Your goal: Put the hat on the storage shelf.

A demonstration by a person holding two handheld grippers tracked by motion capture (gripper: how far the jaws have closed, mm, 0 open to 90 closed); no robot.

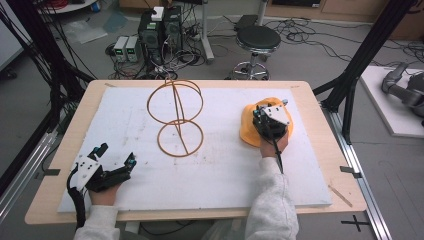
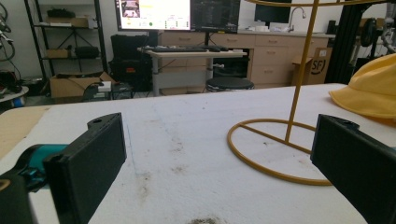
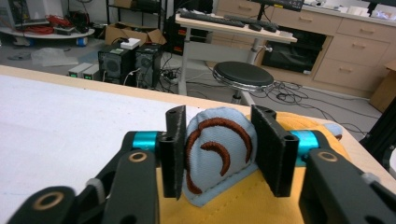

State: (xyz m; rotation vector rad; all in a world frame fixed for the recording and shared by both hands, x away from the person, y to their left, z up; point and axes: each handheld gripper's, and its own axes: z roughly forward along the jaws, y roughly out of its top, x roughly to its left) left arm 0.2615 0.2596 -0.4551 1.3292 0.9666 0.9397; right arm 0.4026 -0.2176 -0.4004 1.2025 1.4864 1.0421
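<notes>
A yellow hat [image 1: 248, 131] lies on the white foam board [image 1: 215, 170] at the right; it also shows in the left gripper view [image 2: 371, 91]. My right gripper [image 1: 263, 111] sits on top of it. In the right gripper view [image 3: 218, 123] the jaws press from both sides on the hat's light-blue patch [image 3: 217, 156] with brown embroidery, which bulges up between them. A yellow wire stand [image 1: 175, 117] with two rings stands upright mid-board; its pole [image 2: 299, 79] rises from the base ring. My left gripper [image 1: 117, 154] rests open at the board's front left [image 2: 219, 140], with nothing between its jaws.
The foam board covers a wooden table [image 1: 327, 145]. Beyond the far edge are a black stool [image 1: 257, 40], computer towers [image 1: 160, 30] and floor cables. Black frame posts [image 1: 357, 65] rise at the right.
</notes>
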